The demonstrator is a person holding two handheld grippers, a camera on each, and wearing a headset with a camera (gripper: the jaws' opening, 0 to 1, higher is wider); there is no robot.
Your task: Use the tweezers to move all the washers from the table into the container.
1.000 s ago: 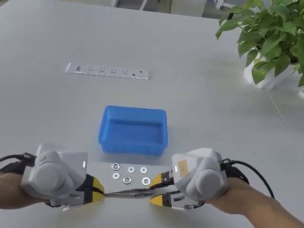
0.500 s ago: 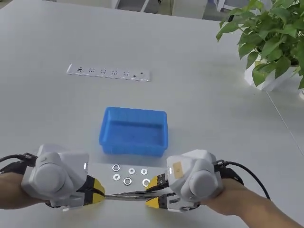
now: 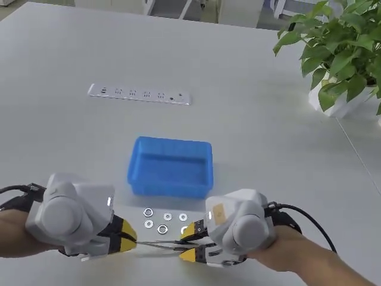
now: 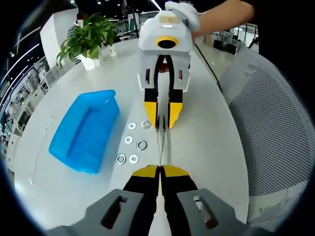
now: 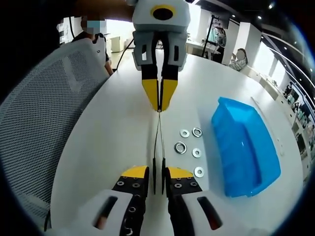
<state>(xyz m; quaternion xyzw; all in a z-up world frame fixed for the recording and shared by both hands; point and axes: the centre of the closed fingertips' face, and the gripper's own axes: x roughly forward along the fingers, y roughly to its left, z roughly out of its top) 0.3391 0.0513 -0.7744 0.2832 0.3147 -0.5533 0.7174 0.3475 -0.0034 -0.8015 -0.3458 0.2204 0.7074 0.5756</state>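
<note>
Left gripper [image 4: 160,171]: we see it clamped on the tweezers [image 4: 160,147], at their joined end.
Right gripper [image 5: 157,173]: jaws apart, straddling the tweezers' arms.
Washers [image 4: 141,145]: six, on the table [image 3: 268,149] beside the container [image 3: 171,168].

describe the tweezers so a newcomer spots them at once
Find the blue tray mid-table, then the washers on its near side. Nearer still, the tweezers span from the left gripper to the right gripper: a long thin metal strip, unlike the small rings.
</note>
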